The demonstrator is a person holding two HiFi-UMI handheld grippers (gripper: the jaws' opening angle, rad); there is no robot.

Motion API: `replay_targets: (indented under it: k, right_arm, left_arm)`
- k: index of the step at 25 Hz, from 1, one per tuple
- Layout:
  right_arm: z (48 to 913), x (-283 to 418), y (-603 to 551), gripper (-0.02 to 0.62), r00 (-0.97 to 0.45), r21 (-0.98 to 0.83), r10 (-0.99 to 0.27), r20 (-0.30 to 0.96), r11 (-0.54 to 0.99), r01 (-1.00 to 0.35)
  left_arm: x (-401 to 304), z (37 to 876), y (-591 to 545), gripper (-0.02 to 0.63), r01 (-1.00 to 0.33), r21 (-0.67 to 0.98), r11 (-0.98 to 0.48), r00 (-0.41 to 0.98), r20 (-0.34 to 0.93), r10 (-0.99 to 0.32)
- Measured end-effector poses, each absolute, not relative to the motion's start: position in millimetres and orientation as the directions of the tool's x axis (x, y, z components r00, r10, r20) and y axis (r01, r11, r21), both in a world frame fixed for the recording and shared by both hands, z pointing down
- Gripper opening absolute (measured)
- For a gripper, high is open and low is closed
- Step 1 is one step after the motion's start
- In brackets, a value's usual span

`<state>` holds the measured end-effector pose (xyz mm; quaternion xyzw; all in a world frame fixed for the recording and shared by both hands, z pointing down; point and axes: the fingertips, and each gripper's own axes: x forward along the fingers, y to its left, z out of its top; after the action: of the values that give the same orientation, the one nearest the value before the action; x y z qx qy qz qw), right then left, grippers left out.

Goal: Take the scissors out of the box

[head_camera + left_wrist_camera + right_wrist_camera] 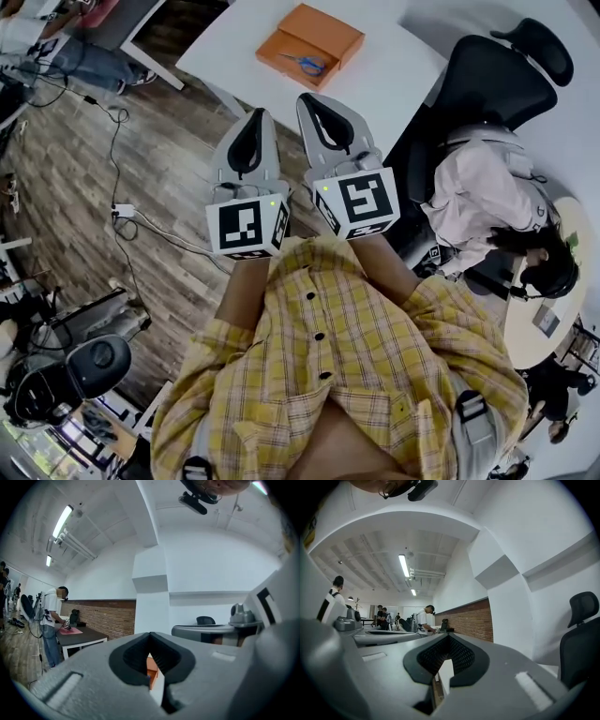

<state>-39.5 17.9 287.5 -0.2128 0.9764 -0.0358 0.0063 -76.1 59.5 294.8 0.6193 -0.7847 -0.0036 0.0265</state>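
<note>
An orange box lies on the white table at the top of the head view. Blue-handled scissors lie in its nearer half. My two grey grippers are held side by side over the wooden floor, short of the table and pointing toward it. The left gripper is shut and holds nothing. So is the right gripper, whose tips are close to the table's near edge. In the left gripper view the jaws meet at the tip, and a bit of orange box shows through the gap below. The right gripper is likewise closed.
A black office chair stands right of the table, with a seated person beside it. Cables and a power strip lie on the wooden floor at left. Another person stands at a dark table far off.
</note>
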Motion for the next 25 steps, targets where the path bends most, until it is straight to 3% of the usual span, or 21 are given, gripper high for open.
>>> replay_targets:
  k: [16, 25]
  right_arm:
    - [285.3, -138.0, -62.4, 0.002, -0.791, -0.072, -0.61, 0.044, 0.788, -0.612]
    - [301.3, -159.1, -91.5, 0.002, -0.692, -0.066, -0.717, 0.079, 0.689, -0.722]
  left_arm:
    - [-184.7, 291.9, -25.4, 0.002, -1.0, 0.02, 0.013, -0.011, 0.068, -0.998]
    - [-216.2, 311.9, -59.2, 0.002, -0.993, 0.021, -0.118, 0.12, 0.096, -0.988]
